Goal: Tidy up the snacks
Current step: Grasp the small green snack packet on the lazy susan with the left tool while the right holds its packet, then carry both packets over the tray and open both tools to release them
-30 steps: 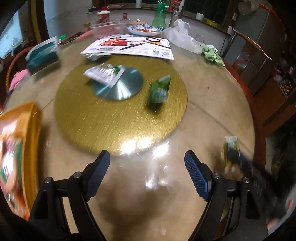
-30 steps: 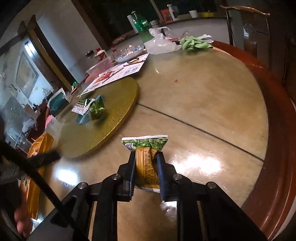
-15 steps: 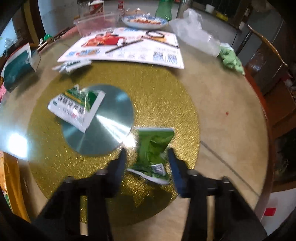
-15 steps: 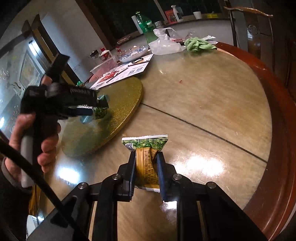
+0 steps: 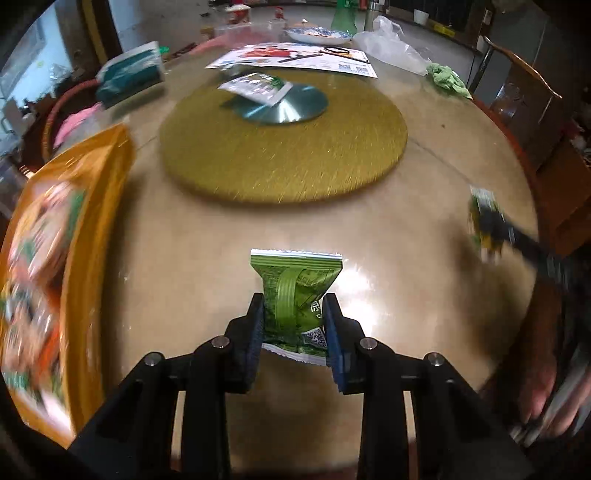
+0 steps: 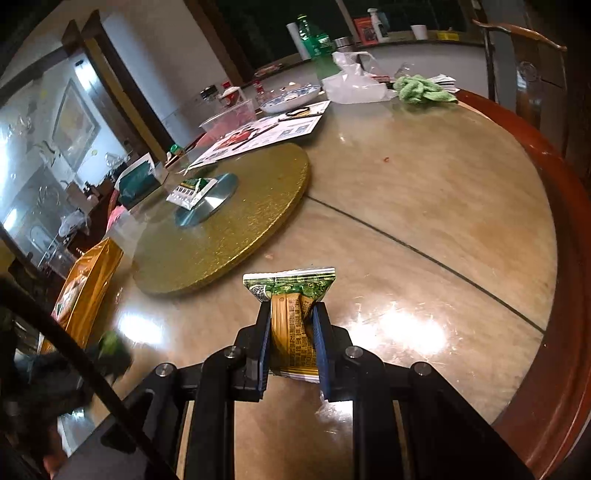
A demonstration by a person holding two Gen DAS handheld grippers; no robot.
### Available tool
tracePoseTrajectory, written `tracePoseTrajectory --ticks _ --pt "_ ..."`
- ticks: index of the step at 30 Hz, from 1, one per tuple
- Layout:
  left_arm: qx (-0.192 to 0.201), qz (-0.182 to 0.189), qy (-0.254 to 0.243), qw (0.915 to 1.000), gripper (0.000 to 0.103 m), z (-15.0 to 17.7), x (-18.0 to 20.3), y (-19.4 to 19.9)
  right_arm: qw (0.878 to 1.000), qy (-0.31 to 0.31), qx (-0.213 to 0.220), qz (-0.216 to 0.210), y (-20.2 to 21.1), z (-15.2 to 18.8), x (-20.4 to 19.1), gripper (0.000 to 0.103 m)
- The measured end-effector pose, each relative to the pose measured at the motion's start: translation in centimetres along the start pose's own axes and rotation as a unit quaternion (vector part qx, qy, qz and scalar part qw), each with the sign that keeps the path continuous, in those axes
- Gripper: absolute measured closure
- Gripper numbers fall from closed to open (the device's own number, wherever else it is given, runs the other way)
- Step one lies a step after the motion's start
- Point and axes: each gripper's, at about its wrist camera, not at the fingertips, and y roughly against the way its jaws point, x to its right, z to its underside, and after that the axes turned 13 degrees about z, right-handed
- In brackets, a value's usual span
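My left gripper (image 5: 294, 314) is shut on a green snack packet (image 5: 295, 295) and holds it over the bare table in front of the gold turntable (image 5: 284, 147). My right gripper (image 6: 291, 325) is shut on a green and orange snack packet (image 6: 293, 314) above the table near its right rim; it also shows blurred in the left wrist view (image 5: 485, 221). A white and green packet (image 5: 258, 86) lies on the turntable's silver centre disc (image 5: 295, 109). A large orange snack bag (image 5: 55, 258) stands at the left, also seen in the right wrist view (image 6: 85, 291).
A teal tissue box (image 5: 129, 74) sits at the far left. A printed sheet (image 5: 295, 59), a patterned plate (image 5: 317, 35), a clear plastic bag (image 5: 391, 51) and a green cloth (image 5: 447, 79) lie at the back. A wooden chair (image 5: 524, 99) stands at the right.
My left gripper reached onto the turntable, shut on the green packet and drew it back toward the near table edge. The right gripper stayed still with its packet.
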Motion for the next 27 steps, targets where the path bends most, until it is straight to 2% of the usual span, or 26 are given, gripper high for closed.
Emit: tracePoseTrajectory --ticks 2,4,10,13,16,19,24,25,27 --pt "0.013 -0.018 -0.005 0.9997 0.070 2.1 -0.1 1.1 1.000 0.005 0.001 -0.002 0.1 0.1 -0.2 0.084" --pt "0.020 -0.018 -0.005 0.9996 0.070 3.1 -0.3 1.6 1.000 0.010 0.000 -0.004 0.0 0.0 -0.4 0.084" --pt "0.034 0.028 0.039 0.9982 0.070 4.5 -2.7 3.7 1.000 0.017 0.002 -0.010 0.7 0.5 -1.2 0.084" --pt "0.065 0.027 0.062 0.9956 0.070 5.1 -4.8 6.8 0.998 0.005 -0.023 -0.055 1.2 1.9 -2.5 0.084" --pt "0.089 0.027 0.095 0.9911 0.070 5.7 -7.2 9.3 0.995 0.031 -0.029 -0.089 2.5 3.3 -6.0 0.084" --pt "0.114 0.016 0.130 0.9848 0.070 6.5 -10.5 12.1 0.985 0.066 -0.042 -0.154 3.7 3.8 -10.8 0.084" --pt "0.162 -0.039 0.186 0.9683 0.070 7.8 -16.8 17.0 0.964 0.139 -0.062 -0.218 4.5 4.5 -18.3 0.084" --pt "0.168 -0.054 0.203 0.9632 0.070 8.0 -18.4 17.8 0.959 0.154 -0.063 -0.228 4.7 4.7 -19.9 0.084" --pt "0.169 -0.073 0.218 0.9585 0.070 8.1 -20.5 18.4 0.950 0.180 -0.069 -0.247 4.7 4.9 -22.8 0.084"
